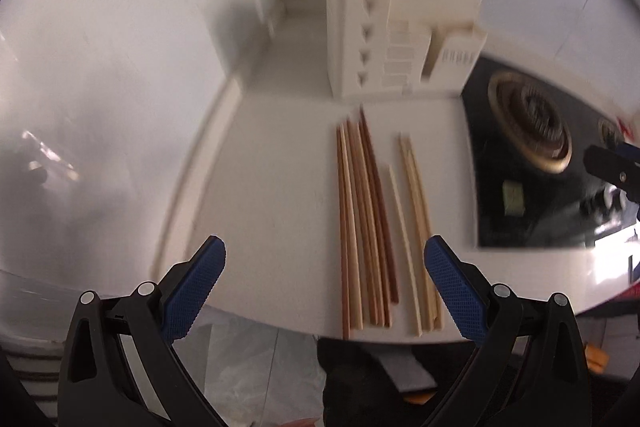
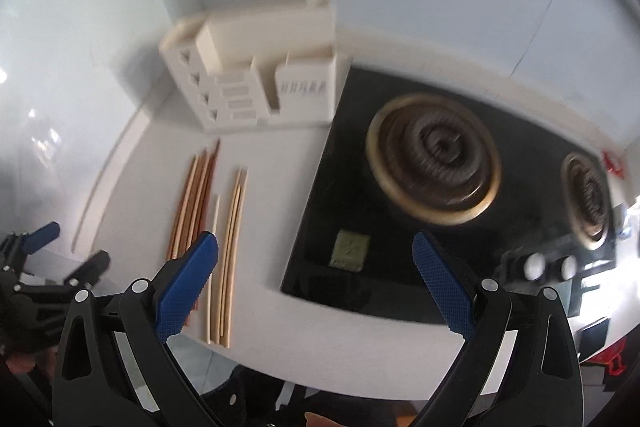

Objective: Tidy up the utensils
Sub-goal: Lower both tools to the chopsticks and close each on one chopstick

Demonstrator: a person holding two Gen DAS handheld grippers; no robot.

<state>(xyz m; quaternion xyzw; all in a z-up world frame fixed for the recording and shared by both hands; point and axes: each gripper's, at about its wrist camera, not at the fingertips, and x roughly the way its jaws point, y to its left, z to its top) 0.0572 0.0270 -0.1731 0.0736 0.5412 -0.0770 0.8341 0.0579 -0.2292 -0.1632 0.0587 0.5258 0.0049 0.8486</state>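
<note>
On the worktop point(image 1: 280, 155), chopsticks point(image 1: 368, 227) lie loose before the empty utensil holder point(image 1: 400, 39). Left gripper point(image 1: 324, 291) and right gripper point(image 2: 316, 287) fingers spread, empty. Pre-grasp; next: descend, pinch one bundle.

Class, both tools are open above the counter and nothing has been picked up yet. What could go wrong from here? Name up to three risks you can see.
1. The reddish-brown chopsticks lie packed side by side, so the left tool may pinch several or scatter them.
2. The pale chopsticks end near the counter edge; a nudge could push them off.
3. The holder stands beside the stove, and a misjudged insertion might tip it.
</note>
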